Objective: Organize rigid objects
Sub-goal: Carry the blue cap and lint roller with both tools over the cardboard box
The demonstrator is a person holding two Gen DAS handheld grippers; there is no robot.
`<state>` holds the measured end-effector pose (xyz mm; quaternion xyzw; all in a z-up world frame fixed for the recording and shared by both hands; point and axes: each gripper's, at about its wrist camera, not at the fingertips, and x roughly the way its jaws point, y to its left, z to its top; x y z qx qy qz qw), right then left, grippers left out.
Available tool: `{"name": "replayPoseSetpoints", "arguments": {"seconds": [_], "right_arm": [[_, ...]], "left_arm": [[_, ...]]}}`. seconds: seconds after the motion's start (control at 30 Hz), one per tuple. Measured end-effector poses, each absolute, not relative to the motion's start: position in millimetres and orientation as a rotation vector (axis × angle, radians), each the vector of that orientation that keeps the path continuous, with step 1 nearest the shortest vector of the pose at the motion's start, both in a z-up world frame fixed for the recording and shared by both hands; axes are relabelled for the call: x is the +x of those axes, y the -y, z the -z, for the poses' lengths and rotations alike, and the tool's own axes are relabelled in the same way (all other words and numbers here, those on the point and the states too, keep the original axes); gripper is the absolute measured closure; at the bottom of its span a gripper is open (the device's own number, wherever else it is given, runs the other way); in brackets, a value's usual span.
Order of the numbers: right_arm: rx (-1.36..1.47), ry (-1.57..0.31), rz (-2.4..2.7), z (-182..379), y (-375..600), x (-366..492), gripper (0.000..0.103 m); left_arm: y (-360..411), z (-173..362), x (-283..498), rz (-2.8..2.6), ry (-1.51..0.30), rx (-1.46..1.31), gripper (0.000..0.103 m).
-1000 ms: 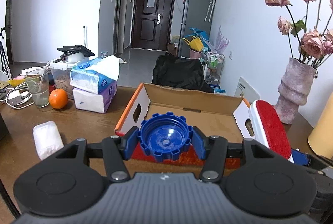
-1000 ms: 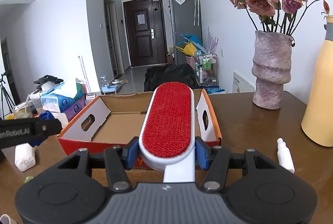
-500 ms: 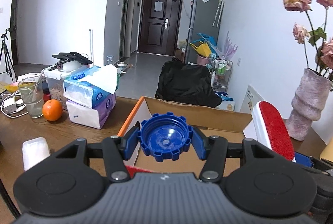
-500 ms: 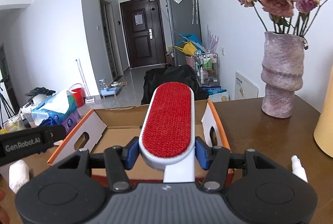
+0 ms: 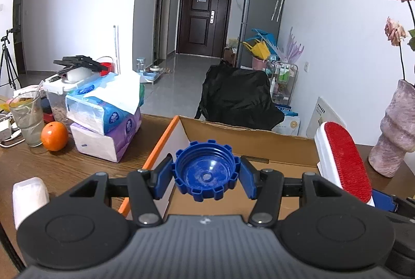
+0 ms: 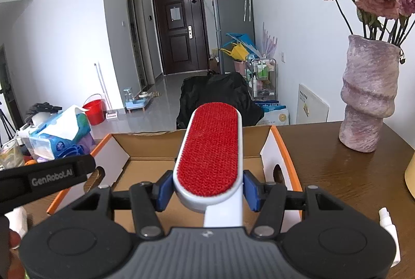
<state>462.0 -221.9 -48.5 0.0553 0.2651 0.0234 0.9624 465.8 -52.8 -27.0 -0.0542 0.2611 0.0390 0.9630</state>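
The left tongs (image 5: pixel 206 172) are clamped on a blue ridged cap (image 5: pixel 205 173), held above the near left part of the open cardboard box (image 5: pixel 249 144). The right tongs (image 6: pixel 208 188) are clamped on a red-faced lint brush (image 6: pixel 210 151), its head reaching over the box's middle. The box sits on the wooden bench (image 6: pixel 337 175), with the vase (image 6: pixel 368 94) to its right and tissue packs (image 5: pixel 103 120) to its left.
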Motion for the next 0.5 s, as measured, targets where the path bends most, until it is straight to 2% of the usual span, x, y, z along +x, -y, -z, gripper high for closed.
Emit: {"name": "replayPoseSetpoints", "arguments": {"seconds": [0.5], "right_arm": [[0.096,-0.579,-0.046,55,219,484,0.048]], "left_arm": [[50,50,508,-0.109,-0.615,-0.084,0.047]]}}
